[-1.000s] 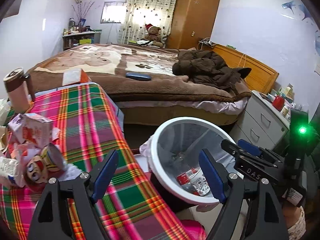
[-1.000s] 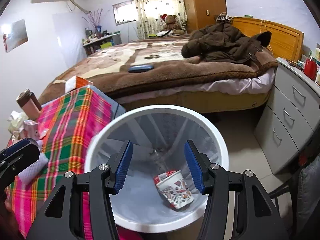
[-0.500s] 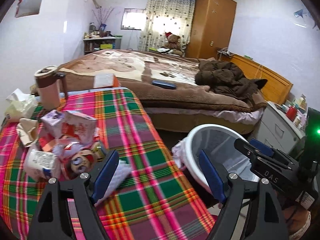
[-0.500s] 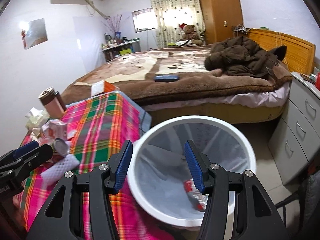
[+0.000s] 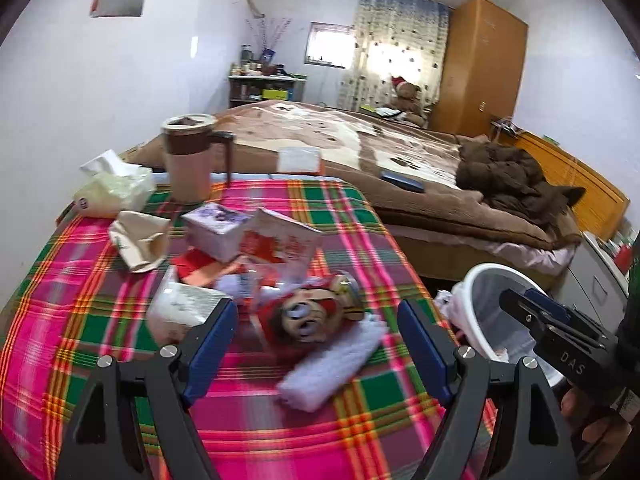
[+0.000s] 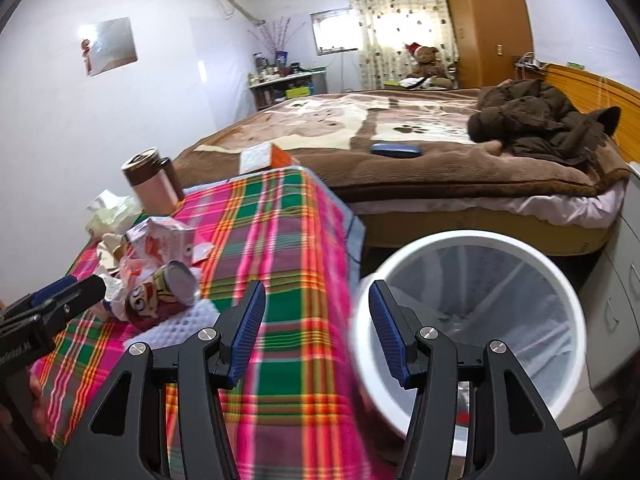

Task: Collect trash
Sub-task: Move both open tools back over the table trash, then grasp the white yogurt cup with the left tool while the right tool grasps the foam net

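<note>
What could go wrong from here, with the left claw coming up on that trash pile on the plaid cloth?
1. The trash pile is tangled: the cartoon can lies against a white foam sleeve and cartons, so the open left claw may snag two items or roll the can off.
2. The lidded mug and tissue pack stand just behind the pile and could be mistaken for trash.
3. The bin sits below the table edge; a short drop could miss it.

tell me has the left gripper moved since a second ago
Yes. The left gripper has swung left, away from the bin it faced earlier; now its open, empty jaws frame the cartoon can on the plaid table.
</note>
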A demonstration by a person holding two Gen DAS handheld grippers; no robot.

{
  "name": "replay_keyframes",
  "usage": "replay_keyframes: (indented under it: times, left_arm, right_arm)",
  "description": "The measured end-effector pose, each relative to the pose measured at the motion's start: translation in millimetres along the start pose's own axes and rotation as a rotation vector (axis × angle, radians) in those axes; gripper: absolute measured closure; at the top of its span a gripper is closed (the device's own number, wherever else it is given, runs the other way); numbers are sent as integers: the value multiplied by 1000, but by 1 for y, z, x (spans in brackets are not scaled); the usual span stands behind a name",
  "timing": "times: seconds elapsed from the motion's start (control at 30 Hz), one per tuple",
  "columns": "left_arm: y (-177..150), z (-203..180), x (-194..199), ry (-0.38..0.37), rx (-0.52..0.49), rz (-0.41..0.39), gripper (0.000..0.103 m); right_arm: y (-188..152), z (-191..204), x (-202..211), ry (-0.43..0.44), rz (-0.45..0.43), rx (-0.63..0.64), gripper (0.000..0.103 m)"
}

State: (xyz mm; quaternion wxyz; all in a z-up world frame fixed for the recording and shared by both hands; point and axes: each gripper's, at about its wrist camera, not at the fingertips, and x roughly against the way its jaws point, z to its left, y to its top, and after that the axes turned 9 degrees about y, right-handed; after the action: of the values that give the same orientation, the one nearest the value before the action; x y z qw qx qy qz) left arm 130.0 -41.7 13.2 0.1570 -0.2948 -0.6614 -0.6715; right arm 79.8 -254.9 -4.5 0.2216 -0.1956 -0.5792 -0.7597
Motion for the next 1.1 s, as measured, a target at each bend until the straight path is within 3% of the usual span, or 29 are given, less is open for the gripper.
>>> replay_keyframes:
  times: [0.47, 1.0, 1.1]
  left_arm:
    - [-13, 73, -21, 137, 73, 70, 20]
    - [-14, 96, -57, 114, 60, 144, 16]
    - [-14, 94, -62, 97, 55, 153, 14]
  right_arm:
    - [-20, 48, -44, 118, 149, 36, 48]
    - [-28, 77, -76, 169, 235, -54, 47]
    - [-28, 79, -80, 162, 240, -61, 43]
